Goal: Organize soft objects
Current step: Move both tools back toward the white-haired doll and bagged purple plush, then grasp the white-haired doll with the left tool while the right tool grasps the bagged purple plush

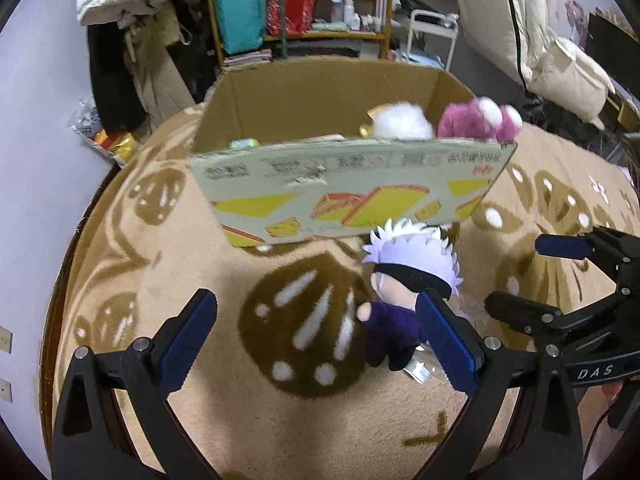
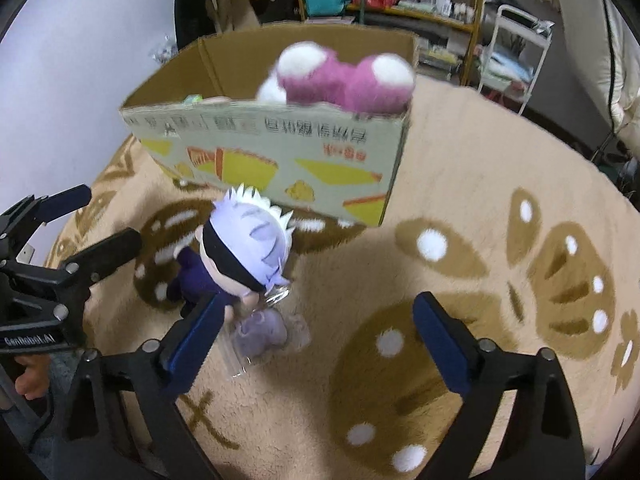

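On the rug [image 1: 224, 408], just before the cardboard box [image 1: 352, 184], lies the white-haired doll [image 1: 404, 280] on a clear packet. Both tongs gape wide, holding nothing: left gripper [image 1: 324, 340], right gripper [image 2: 320, 336]. Best to centre the doll's body between the jaws, then lift over the near wall. Box holds a pink plush [image 2: 348, 80], a white plush [image 1: 400, 122], small items

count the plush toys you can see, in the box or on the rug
3: a pink plush and a white fluffy one inside the cardboard box, and a white-haired doll on the rug before it. More may lie hidden in the box.
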Demonstrator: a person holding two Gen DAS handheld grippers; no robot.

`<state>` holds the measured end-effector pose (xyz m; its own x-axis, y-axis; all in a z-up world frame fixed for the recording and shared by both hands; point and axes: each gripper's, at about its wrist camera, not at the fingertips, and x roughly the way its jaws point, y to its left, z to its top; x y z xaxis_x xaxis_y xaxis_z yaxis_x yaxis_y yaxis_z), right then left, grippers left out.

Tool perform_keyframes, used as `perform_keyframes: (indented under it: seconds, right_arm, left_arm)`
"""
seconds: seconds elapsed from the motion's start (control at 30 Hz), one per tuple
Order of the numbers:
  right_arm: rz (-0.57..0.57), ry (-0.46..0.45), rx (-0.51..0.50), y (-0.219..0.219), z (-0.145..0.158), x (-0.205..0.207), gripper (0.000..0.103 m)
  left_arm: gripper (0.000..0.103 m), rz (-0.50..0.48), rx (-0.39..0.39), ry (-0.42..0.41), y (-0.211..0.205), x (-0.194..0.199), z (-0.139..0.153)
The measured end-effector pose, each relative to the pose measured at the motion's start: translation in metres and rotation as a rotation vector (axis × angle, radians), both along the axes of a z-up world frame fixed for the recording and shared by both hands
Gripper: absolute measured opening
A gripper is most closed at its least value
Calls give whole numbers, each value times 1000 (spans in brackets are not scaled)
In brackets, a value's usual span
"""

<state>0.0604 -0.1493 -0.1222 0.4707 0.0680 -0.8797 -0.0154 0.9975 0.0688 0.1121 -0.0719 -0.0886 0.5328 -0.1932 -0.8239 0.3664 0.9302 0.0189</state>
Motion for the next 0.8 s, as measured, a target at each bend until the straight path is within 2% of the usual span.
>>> perform_keyframes:
  seconds: [0.1, 0.43, 0.57, 0.8]
  right_arm:
    - [9, 36, -3, 1, -8, 2, 96]
    - [53, 115, 9, 5, -23, 7, 96]
    - [65, 145, 18, 6, -31, 9, 96]
    - [112, 217, 28, 15, -47, 14, 99]
  left_arm:
    - [98, -8, 9, 18, -4, 4, -7]
    - [98, -43, -37, 110, -7, 21, -25]
    - [98, -80, -50, 174, -12, 26, -37]
    - [98, -121, -40, 224, -25, 25, -54]
